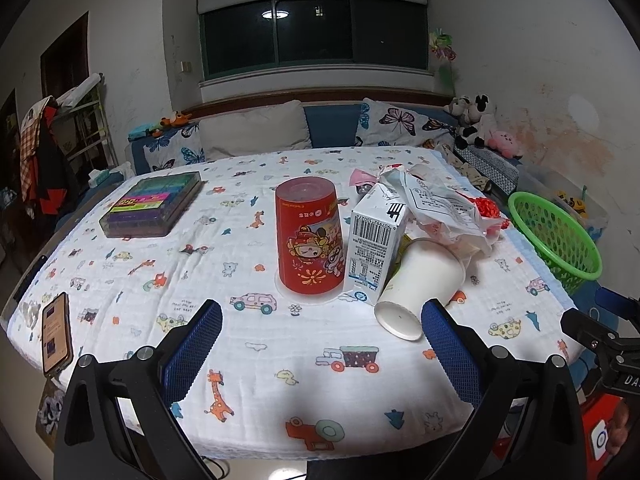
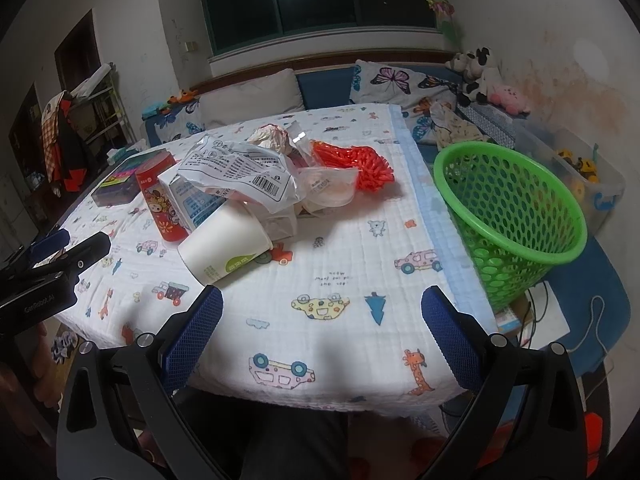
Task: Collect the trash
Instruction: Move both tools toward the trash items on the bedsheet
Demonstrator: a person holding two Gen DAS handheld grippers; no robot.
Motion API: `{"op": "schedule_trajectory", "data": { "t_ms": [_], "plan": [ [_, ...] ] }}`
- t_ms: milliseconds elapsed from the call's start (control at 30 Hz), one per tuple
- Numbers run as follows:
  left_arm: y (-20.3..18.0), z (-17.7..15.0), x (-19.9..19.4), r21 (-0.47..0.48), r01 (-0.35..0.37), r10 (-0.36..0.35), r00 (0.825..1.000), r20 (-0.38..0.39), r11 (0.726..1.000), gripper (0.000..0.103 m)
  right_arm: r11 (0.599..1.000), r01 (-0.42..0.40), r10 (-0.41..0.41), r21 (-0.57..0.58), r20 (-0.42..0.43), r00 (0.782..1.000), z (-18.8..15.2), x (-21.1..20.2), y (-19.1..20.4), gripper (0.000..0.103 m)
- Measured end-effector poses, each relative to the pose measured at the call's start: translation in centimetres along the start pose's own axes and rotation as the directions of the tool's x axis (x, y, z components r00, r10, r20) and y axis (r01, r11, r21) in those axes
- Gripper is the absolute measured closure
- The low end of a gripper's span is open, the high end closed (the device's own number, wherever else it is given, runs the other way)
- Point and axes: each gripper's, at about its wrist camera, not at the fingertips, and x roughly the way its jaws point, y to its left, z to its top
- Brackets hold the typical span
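Note:
A pile of trash lies on the table with the cartoon-print cloth (image 1: 248, 360): a tipped white paper cup (image 1: 420, 284) (image 2: 228, 240), a white milk carton (image 1: 374, 244) (image 2: 192, 196), crumpled plastic wrappers (image 1: 440, 204) (image 2: 244, 172), a red mesh piece (image 2: 356, 164) and an upside-down red cup (image 1: 310, 236) (image 2: 160, 204). A green mesh basket (image 1: 556, 236) (image 2: 512, 216) stands off the table's right edge. My left gripper (image 1: 322, 340) is open and empty, just short of the white cup. My right gripper (image 2: 322, 336) is open and empty over the near table edge.
A box of coloured pens (image 1: 154, 204) sits at the far left of the table and a phone (image 1: 56, 334) at the near left edge. A sofa with pillows (image 1: 256, 130) and plush toys (image 1: 476, 120) lies behind. Cables (image 2: 588, 332) run on the floor under the basket.

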Motion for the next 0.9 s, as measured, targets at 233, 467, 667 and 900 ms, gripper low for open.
{"op": "schedule_trajectory", "data": {
  "t_ms": [233, 467, 667, 900],
  "plan": [
    [0.4, 0.1, 0.5, -0.009, -0.004, 0.004, 1.000, -0.007, 1.000, 0.006, 1.000, -0.002, 0.002, 0.001, -0.005, 1.000, 0.0, 0.3, 0.0, 0.004],
    [0.7, 0.2, 0.9, -0.018, -0.012, 0.012, 1.000, -0.017, 1.000, 0.006, 1.000, -0.006, 0.006, -0.002, -0.012, 1.000, 0.2, 1.0, 0.1, 0.004],
    [0.9, 0.4, 1.4, -0.025, -0.016, 0.015, 0.999, -0.029, 1.000, 0.006, 1.000, -0.017, 0.017, -0.008, -0.019, 1.000, 0.4, 1.5, 0.2, 0.004],
    [1.2, 0.6, 1.9, -0.032, -0.020, 0.018, 0.999, -0.037, 0.999, 0.006, 0.999, -0.031, 0.030, -0.020, -0.023, 0.999, 0.7, 1.9, 0.4, 0.004]
  ]
}}
